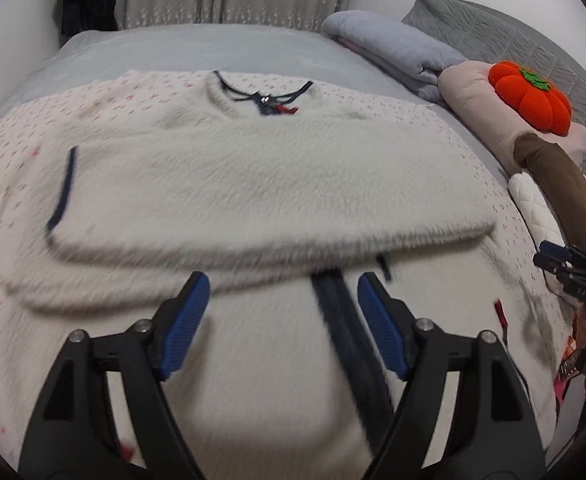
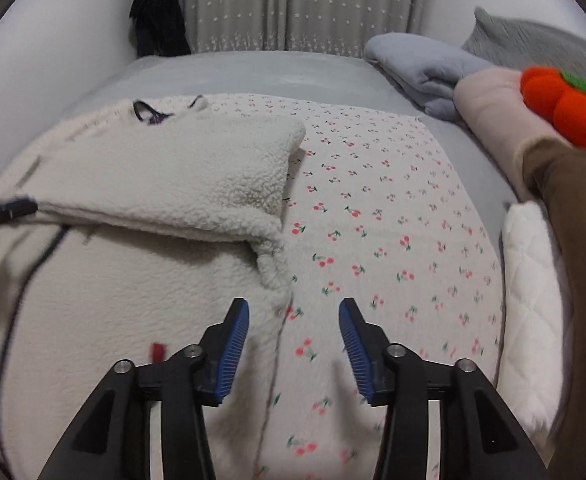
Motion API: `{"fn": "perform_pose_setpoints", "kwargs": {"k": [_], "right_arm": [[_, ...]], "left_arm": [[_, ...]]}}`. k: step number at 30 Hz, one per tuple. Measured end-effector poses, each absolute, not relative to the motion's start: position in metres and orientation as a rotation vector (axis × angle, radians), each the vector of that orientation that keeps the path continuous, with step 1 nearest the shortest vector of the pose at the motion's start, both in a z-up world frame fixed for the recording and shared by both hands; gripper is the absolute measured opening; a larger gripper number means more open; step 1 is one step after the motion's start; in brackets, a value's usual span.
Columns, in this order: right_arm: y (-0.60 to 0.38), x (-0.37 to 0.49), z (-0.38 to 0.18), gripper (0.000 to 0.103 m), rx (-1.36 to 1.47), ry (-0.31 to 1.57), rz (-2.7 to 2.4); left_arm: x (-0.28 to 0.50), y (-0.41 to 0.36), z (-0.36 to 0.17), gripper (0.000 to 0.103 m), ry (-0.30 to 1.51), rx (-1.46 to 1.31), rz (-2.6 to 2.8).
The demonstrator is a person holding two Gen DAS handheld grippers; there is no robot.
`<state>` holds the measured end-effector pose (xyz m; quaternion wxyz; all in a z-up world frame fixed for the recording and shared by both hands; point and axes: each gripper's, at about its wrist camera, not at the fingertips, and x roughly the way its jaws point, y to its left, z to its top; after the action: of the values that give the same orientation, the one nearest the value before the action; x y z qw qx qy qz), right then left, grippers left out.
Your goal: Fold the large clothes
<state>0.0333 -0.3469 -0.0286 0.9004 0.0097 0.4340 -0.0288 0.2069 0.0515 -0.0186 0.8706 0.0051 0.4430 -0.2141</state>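
Nearest to us in the left wrist view, our left gripper hangs with its blue-padded fingers spread wide and nothing between them, just above the lower front of the white fleece jacket. A dark zipper runs up between the fingers, though motion blur smears it and we cannot say for sure whether it is done up. In the right wrist view our right gripper is likewise spread and empty, poised over the jacket's right edge, where the fleece meets the cherry-print sheet.

The jacket lies flat on that sheet, collar away from us. One sleeve is folded across the chest, its dark-trimmed cuff ending near the left side. Beyond it the neckline shows navy trim and a small red tag.

To the right, well apart from the jacket, a white quilted pad lies along the sheet's edge, with a brown plush shape over it. Farther on sits a pink cushion carrying an orange pumpkin toy, then a folded grey blanket and a grey quilted pillow.

At the back, the grey bedcover reaches star-patterned curtains, with a dark garment hanging at their left.
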Motion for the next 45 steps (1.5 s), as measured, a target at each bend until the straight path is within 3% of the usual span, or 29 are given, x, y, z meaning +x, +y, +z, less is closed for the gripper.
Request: {"fn": "perform_pose_setpoints", "kwargs": {"k": [6, 14, 27, 40, 45], "right_arm": [[-0.328, -0.013, -0.026, 0.072, 0.162, 0.921, 0.053], [-0.323, -0.069, -0.036, 0.079, 0.272, 0.978, 0.119], [-0.343, -0.119, -0.059, 0.08, 0.53, 1.009, 0.165], [-0.348, -0.148, -0.092, 0.08, 0.86, 0.991, 0.31], [-0.343, -0.154, -0.102, 0.08, 0.881, 1.025, 0.313]], "left_arm": [[0.156, 0.122, 0.0, 0.084, 0.953, 0.007, -0.357], [0.097, 0.217, -0.004, 0.087, 0.996, -0.072, -0.227], [0.028, 0.297, -0.058, 0.087, 1.114, -0.374, -0.264], [-0.01, 0.3, -0.075, 0.086, 1.126, -0.571, -0.415], [-0.021, 0.297, -0.084, 0.075, 1.138, -0.62, -0.431]]}}
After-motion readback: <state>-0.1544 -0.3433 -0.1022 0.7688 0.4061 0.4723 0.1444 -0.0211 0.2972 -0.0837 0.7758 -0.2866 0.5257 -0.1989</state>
